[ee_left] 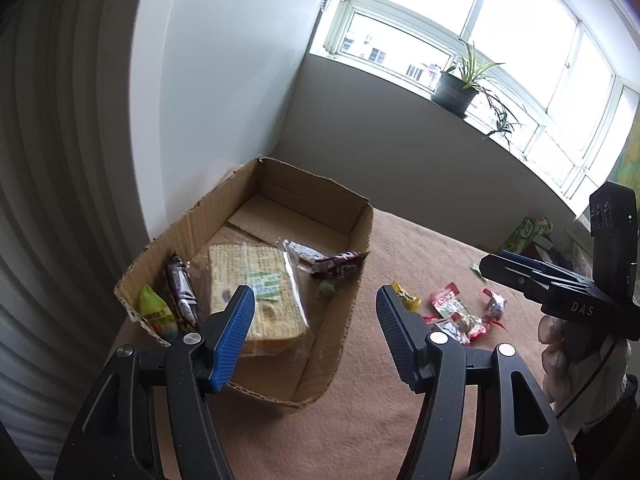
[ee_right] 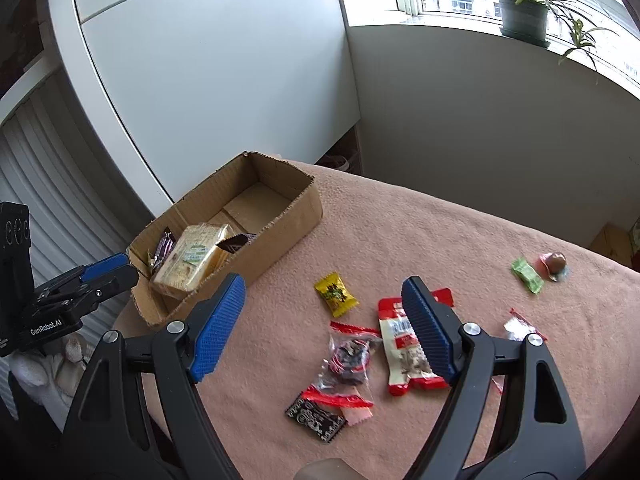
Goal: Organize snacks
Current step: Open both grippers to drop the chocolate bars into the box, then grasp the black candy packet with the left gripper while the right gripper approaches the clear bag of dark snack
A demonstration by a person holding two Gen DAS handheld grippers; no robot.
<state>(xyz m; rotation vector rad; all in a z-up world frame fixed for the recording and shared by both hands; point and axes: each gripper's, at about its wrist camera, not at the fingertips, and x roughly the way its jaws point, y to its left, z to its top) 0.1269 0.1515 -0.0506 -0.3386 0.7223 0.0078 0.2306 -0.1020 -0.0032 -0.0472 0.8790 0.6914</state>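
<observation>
**Both grippers wide, snacks split between box and cloth**

Left gripper (ee_left: 316, 312) hangs over the near end of the box (ee_left: 352, 240), fingers spread wide, holding nothing. Inside the box lie a cracker pack (ee_left: 256, 280), a green sachet (ee_left: 154, 312) at 9 o'clock and dark wrappers (ee_left: 336, 262) at 2 o'clock. Right gripper (ee_right: 326, 324) is likewise wide and empty, above loose snacks on the pink cloth (ee_right: 460, 240): a yellow packet (ee_right: 335, 294), a red-white packet (ee_right: 404, 354), a green candy (ee_right: 527, 275) at 2 o'clock
</observation>
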